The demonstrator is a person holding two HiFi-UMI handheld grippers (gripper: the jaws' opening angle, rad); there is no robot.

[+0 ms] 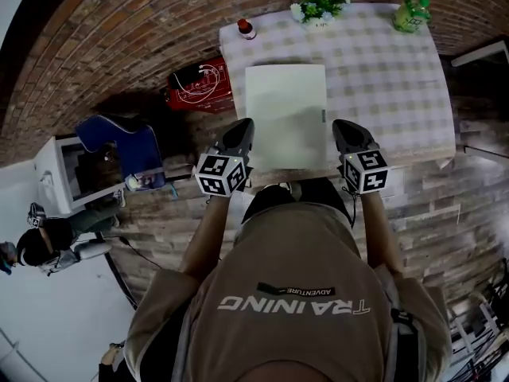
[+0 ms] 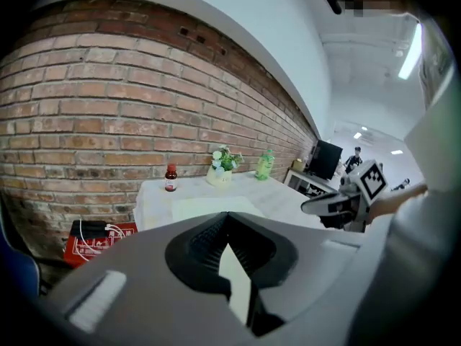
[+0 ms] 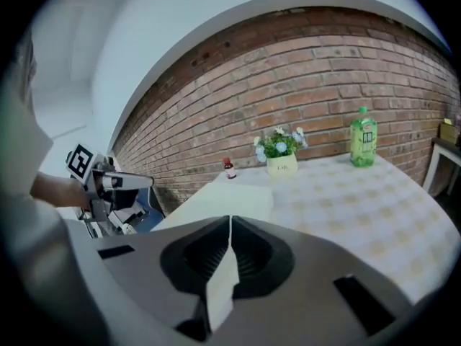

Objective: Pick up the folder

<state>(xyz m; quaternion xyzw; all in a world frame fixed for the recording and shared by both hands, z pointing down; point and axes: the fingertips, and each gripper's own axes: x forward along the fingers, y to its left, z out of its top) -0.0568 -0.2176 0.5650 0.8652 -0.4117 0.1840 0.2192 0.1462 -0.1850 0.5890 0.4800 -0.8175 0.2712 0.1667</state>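
Your left gripper [image 1: 240, 134] has its jaws pressed together with nothing between them; in the left gripper view the two dark pads meet in a thin line. Your right gripper [image 1: 348, 136] is the same, jaws together and empty. Both point forward and down at the near edge of the table [image 1: 390, 78], which is covered by a checked cloth.

The folder [image 1: 286, 118] lies flat on the near left part of that cloth, pale and rectangular, its near end at the table's near edge. Your left gripper sits at the folder's near left corner and your right gripper just off its near right corner, so the folder lies between them. Whether either one touches it, you cannot tell from these views.

At the far edge of the table stand a small red-capped bottle [image 1: 246, 29] on the left, a pot of flowers [image 1: 320, 2] in the middle and a green bottle [image 1: 412, 14] on the right, all well apart from the folder. A red box [image 1: 200, 86] lies on the floor just left of the table
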